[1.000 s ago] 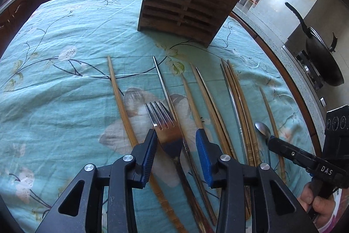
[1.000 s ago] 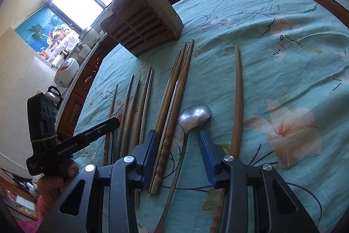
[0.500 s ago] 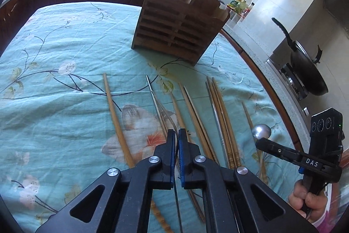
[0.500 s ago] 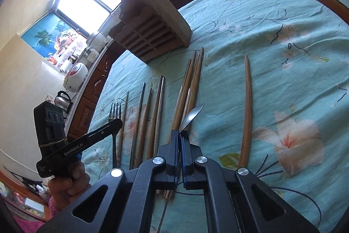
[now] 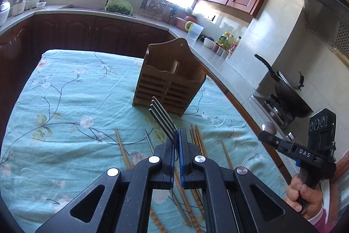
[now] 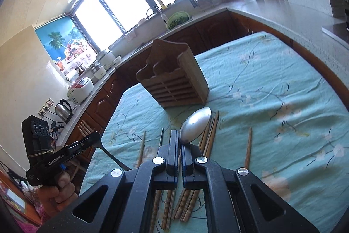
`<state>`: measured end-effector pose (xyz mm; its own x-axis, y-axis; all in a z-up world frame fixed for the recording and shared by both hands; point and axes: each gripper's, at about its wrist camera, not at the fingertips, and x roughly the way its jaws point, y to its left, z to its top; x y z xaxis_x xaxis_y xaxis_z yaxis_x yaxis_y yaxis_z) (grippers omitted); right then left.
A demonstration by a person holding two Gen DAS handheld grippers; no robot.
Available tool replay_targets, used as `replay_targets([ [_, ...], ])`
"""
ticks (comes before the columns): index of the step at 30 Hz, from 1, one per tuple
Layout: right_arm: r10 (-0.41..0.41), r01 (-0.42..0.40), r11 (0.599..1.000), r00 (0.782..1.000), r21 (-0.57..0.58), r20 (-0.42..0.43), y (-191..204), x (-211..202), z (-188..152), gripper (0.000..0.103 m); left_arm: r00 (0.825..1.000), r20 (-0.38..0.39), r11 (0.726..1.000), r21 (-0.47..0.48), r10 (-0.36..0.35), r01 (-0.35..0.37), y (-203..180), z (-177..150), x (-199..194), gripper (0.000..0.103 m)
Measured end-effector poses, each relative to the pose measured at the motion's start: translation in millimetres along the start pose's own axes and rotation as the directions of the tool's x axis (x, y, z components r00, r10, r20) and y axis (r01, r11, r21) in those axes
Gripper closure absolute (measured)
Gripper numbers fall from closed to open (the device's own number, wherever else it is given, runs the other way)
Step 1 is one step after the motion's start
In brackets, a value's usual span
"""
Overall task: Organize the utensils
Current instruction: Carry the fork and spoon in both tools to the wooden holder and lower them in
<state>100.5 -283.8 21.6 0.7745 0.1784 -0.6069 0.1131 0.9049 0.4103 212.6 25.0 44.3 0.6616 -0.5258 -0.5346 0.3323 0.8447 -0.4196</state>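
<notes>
With my left gripper (image 5: 177,141) pinching the fork (image 5: 162,118) and my right gripper (image 6: 180,145) pinching the spoon (image 6: 195,125), both above the chopsticks (image 5: 197,141), I steer each level toward the wooden holder (image 5: 169,84) (its slots look empty, probably).

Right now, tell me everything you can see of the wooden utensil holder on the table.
The wooden holder stands upright on the teal flowered tablecloth, beyond the row of chopsticks. It looks like brown wood: a tall arched back with a small hanging hole, a slatted front, and a centre divider making two open-topped compartments. As far as either view shows, nothing stands in them. Nothing but the cloth touches it; the fork and spoon, held in the tongs, are short of it.
</notes>
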Motion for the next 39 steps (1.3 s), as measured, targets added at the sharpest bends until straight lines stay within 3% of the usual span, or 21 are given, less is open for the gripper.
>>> replay_targets([
  [7, -0.038, 0.044, 0.996, 0.996, -0.074, 0.082, 18.2, -1.5, 28.4, 0.101, 0.999, 0.053, 1.0, 0.002, 0.006, -0.006, -0.4, 16.5, -8.9, 0.102],
  [14, -0.041, 0.067, 0.987, 0.984, -0.146, 0.174, 35.7, 4.5, 68.5, 0.101, 0.992, 0.125, 0.999, 0.025, 0.026, -0.029, -2.2, 56.0, 5.4, 0.102],
  [23, -0.053, 0.118, 0.969, 0.958, -0.216, 0.283, 56.9, 34.3, 127.9, 0.101, 0.97, 0.237, 0.996, 0.058, 0.047, -0.063, -6.9, 120.6, 51.7, 0.102],
  [29, -0.102, 0.18, 0.947, 0.954, -0.266, 0.283, 58.9, 82.4, 145.9, 0.101, 0.968, 0.237, 0.995, 0.051, 0.077, -0.091, -1.7, 138.0, 122.1, 0.102],
  [39, -0.142, 0.177, 0.939, 0.98, -0.294, 0.139, 38.8, 152.8, 127.8, 0.101, 0.989, 0.115, 0.994, 0.049, 0.094, -0.1, 10.6, 132.3, 216.2, 0.102],
])
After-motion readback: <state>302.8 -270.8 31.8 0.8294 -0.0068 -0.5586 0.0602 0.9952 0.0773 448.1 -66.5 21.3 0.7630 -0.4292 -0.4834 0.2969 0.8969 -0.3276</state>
